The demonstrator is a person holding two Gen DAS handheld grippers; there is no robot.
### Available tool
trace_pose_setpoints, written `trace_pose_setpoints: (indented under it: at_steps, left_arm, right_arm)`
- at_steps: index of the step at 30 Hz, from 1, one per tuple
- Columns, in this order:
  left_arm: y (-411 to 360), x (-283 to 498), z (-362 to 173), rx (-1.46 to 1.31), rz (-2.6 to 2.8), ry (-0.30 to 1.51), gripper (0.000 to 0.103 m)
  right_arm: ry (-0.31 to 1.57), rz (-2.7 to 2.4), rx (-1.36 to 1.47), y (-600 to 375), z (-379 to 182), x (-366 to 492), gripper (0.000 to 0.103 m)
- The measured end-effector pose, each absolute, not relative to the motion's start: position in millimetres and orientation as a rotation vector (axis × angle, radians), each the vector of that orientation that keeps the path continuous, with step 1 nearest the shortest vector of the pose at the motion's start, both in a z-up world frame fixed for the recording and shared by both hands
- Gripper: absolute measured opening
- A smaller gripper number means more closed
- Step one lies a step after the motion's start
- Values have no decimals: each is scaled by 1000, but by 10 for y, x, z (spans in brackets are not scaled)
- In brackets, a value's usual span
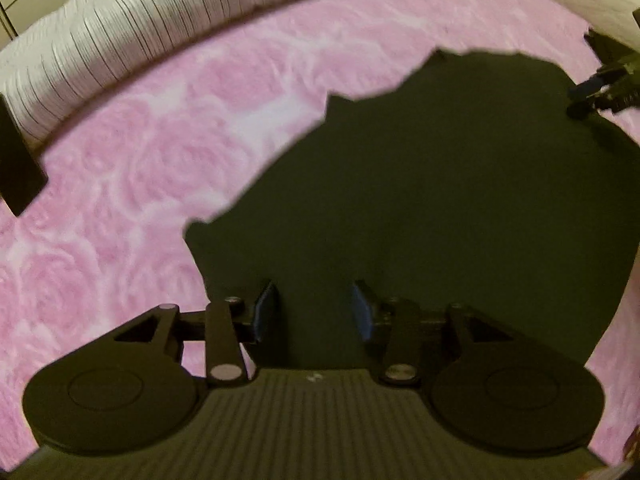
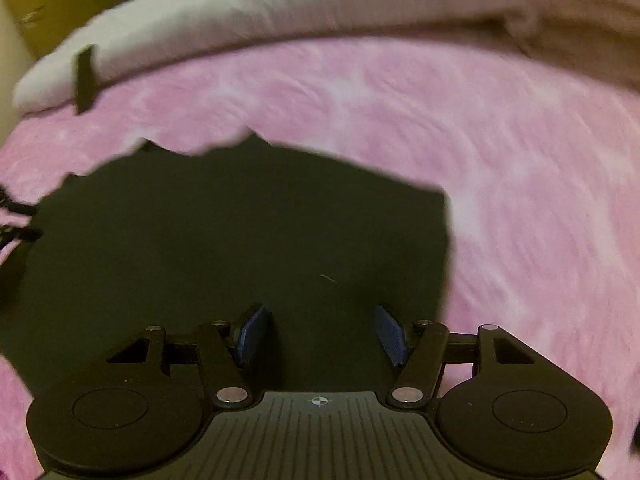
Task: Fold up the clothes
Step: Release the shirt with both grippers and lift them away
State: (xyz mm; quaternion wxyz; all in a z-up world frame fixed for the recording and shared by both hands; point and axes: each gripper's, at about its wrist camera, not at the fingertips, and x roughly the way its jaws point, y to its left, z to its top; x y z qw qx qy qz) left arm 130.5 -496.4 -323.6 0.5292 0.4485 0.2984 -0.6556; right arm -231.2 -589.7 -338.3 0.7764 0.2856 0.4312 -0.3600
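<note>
- Blue-padded fingers (image 1: 265,312) of the left gripper (image 1: 314,310) stand moderately apart above the dark garment (image 1: 420,208), nothing pinched between them.
- Right gripper (image 2: 320,330) is spread wider, its jaws empty over the same cloth.
- Dark garment lies flat on a pink rose-patterned blanket (image 1: 140,168).
- White bedding (image 2: 280,12) is bunched along the far edge.

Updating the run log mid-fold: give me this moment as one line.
dark garment flat on pink blanket | left gripper open, nothing held | right gripper open, nothing held | both over garment | white bedding behind
</note>
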Motion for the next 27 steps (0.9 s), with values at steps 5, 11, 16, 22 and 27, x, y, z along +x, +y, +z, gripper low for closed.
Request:
trace_pose_setpoints:
  at_steps: [5, 11, 16, 22, 27]
  left_arm:
    - [-4889, 1593, -3190, 1007, -1465, 760, 55]
    - [-4404, 1520, -2816, 1104, -1447, 617, 48]
    - [-3903, 1322, -2738, 1352, -1531, 353, 49]
    - [-3587, 1361, -3059, 1603, -1679, 1, 52]
    - [-3670, 1639, -3310, 1592, -1855, -216, 58]
  right_arm:
    - [977, -894, 538, -5786, -3145, -2587, 62]
    - [937, -730, 443, -5181, -2833, -2297, 62]
    - [912, -583, 417, -4524, -2829, -1744, 62]
    - [903, -501, 361, -3751, -2819, -973, 62]
    - [926, -583, 293, -3202, -2904, -251, 62]
